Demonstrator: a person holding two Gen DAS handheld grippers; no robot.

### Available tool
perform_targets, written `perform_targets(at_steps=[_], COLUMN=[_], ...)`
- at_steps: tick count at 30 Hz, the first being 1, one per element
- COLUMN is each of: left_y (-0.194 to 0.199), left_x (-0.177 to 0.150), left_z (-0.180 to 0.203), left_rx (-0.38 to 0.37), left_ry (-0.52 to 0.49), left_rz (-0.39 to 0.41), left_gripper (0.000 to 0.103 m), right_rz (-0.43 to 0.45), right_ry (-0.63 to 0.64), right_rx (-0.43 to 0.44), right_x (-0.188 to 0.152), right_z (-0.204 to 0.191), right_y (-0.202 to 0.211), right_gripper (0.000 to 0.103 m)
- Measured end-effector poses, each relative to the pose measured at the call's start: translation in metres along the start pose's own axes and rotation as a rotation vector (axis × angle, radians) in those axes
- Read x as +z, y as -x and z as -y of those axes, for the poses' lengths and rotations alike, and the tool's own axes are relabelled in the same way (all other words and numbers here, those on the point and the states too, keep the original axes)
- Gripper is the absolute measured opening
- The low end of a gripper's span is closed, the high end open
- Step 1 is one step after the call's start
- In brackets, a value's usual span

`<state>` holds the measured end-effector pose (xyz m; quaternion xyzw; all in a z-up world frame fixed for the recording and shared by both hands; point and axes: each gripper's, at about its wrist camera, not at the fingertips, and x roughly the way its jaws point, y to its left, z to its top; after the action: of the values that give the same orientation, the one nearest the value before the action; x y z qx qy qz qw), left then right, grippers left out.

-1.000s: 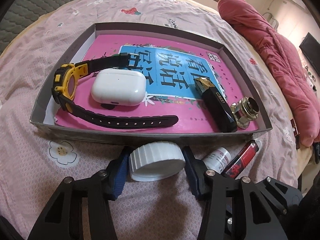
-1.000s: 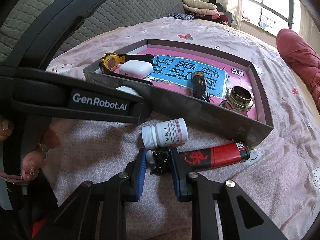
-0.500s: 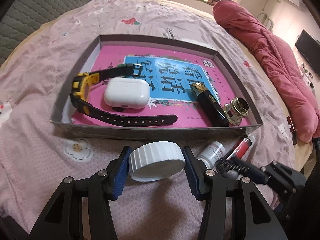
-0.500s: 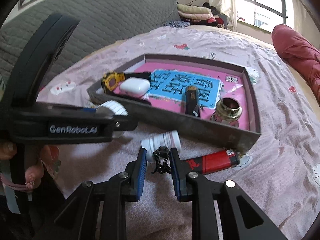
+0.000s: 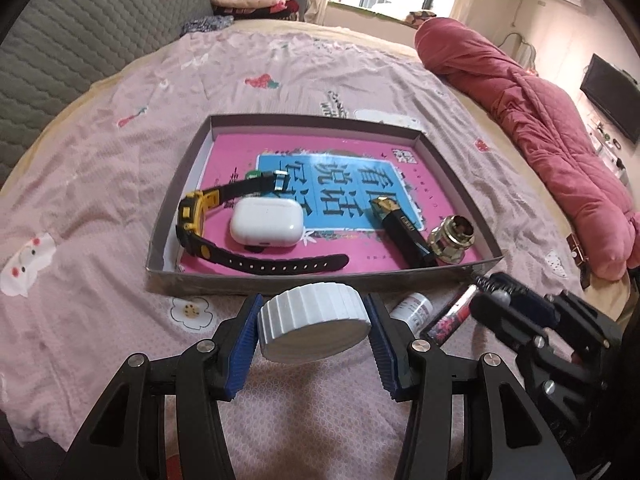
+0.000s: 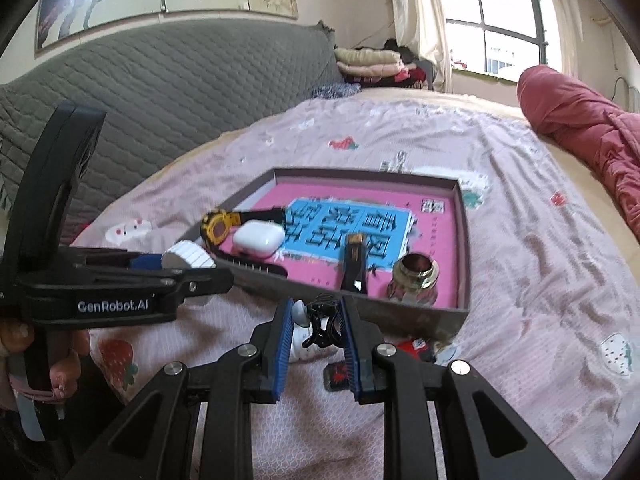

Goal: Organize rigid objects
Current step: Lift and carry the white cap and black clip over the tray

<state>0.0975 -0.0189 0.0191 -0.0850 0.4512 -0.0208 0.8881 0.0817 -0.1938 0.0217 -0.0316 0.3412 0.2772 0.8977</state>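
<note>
While the left gripper [image 5: 314, 334] pinches the white lid [image 5: 313, 327] before the tray [image 5: 164, 228], it looks light and stiff. The right gripper [image 6: 314, 344] pinches a springy black hair clip [image 6: 325, 323].

In the right wrist view, the red lighter [image 6: 412, 350] lay mostly hidden behind the right hand-held gripper [image 6: 314, 332]. The small white bottle [image 6: 300, 328] was half covered there too, its label unreadable.

A home bedroom: a bed [image 5: 120, 168] under a pink patterned sheet, a rolled red quilt [image 5: 552, 152], a grey quilted headboard [image 6: 180, 92], folded blankets [image 6: 372, 62] by the window [image 6: 496, 20], a wall-mounted television [image 5: 610, 98].
</note>
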Motion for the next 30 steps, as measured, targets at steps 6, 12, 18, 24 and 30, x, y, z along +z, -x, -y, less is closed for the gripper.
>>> perform_targets(at_steps=[6,12,18,24,30], left_y=[0.016,0.031,0.041,0.051,0.053], left_x=[0.005,0.009,0.013,0.018,0.027], left_z=[0.005,0.007,0.005,0.003,0.005], left_rx=[0.008,0.014,0.019,0.028,0.028], left_ry=[-0.020,-0.029,-0.026,-0.028,-0.030], left_rz=[0.031,0.064,0.091,0.125,0.142], left_gripper=[0.053,0.053,0.053,0.053,0.053], right_rz=[0.048,0.086,0.111,0.146,0.175], right_ry=[-0.003,-0.010,-0.007,-0.016,-0.041], right_rx=[-0.023,-0.024,-0.031,-0.052,-0.082], right_x=[0.008,0.015,0.020,0.024,0.032], right_z=[0.002,0.001,-0.002,0.002,0.015], right_y=[0.014,0.027,0.032,0.041,0.047], right_gripper=[0.024,0.024,0.024,0.024,0.024])
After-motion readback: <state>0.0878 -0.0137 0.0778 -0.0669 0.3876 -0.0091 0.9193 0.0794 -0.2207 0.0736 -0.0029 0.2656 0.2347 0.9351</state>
